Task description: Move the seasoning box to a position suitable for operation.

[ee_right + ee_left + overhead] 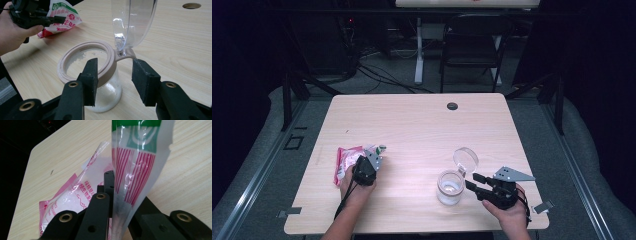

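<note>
A red, white and green plastic bag (348,161) of white powder lies at the table's left. My left gripper (371,156) is shut on its upper edge. In the left gripper view the black jaws (113,185) pinch the striped film of the bag (135,170), which stands up between them. A glass jar (449,187) with a beige rim (62,67) stands front right, with a little white powder inside and its clear hinged lid (132,22) tipped up. My right gripper (113,75) is open just beside the jar, its pads apart on either side of the hinge, touching nothing.
The wooden table (422,125) has a round cable hole (452,106) near its far edge. A dark chair (472,45) and cables stand on the floor beyond. In the right gripper view, the left hand and its gripper (53,18) hold the bag (62,15) far left.
</note>
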Tool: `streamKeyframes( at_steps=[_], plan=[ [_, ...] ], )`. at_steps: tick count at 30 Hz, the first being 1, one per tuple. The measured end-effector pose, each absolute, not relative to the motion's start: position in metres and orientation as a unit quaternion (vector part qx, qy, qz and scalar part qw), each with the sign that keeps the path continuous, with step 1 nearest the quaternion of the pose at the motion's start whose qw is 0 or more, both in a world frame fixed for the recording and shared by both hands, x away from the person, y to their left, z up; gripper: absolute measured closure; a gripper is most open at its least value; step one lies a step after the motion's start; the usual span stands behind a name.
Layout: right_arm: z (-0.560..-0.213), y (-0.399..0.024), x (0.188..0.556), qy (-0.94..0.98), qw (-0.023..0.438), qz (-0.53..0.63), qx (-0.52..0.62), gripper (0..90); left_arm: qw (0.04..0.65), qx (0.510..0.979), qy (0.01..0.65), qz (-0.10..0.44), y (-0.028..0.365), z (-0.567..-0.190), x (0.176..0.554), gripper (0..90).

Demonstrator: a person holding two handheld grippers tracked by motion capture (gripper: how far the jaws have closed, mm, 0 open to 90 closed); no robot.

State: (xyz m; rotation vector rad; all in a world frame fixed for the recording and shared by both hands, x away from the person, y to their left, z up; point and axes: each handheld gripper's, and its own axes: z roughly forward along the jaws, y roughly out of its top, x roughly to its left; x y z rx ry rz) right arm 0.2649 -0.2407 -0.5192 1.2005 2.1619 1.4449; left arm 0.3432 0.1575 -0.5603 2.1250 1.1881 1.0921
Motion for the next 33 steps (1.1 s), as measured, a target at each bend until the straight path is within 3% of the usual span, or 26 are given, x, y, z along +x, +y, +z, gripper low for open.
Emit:
streamKeyframes(
  at_steps=[14,33],
  plan=[
    [-0.519,-0.241,0.265,0.748,0.139,0.499,0.415,56.2,0.276,0.772,0.460,0.340,0.182,-0.542,0.347,90.0],
    [-0.519,-0.241,0.265,0.748,0.139,0.499,0.415,56.2,0.284,0.781,0.476,0.287,0.203,-0.522,0.348,90.0]
  ],
)
